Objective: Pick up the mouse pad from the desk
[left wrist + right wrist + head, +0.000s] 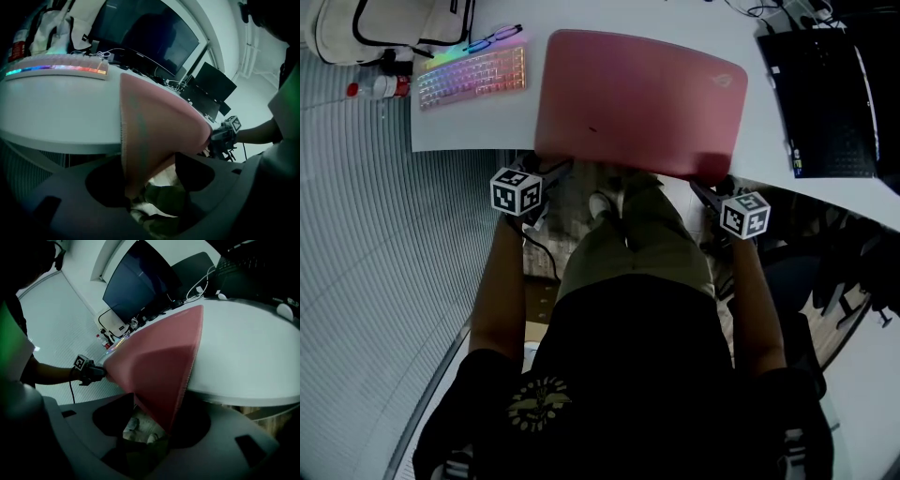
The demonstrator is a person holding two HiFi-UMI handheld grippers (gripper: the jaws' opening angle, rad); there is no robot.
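A pink mouse pad [637, 98] lies on the white desk [469, 122], its near edge drooping over the desk's front. My left gripper [555, 172] is at the pad's near left corner and my right gripper [709, 189] at its near right corner. In the left gripper view the pad's corner [150, 136] hangs down between the wide-apart jaws of the left gripper [150, 185], and the pads do not press on it. The right gripper view shows the same: the corner [164, 376] dangles between the spread jaws of the right gripper [150, 427].
A backlit keyboard [472, 77] and glasses [495, 37] lie at the desk's left, with a bottle [380, 87] and a white bag [394, 23] beyond. A black laptop [825, 94] sits at the right. The person's legs are under the desk edge.
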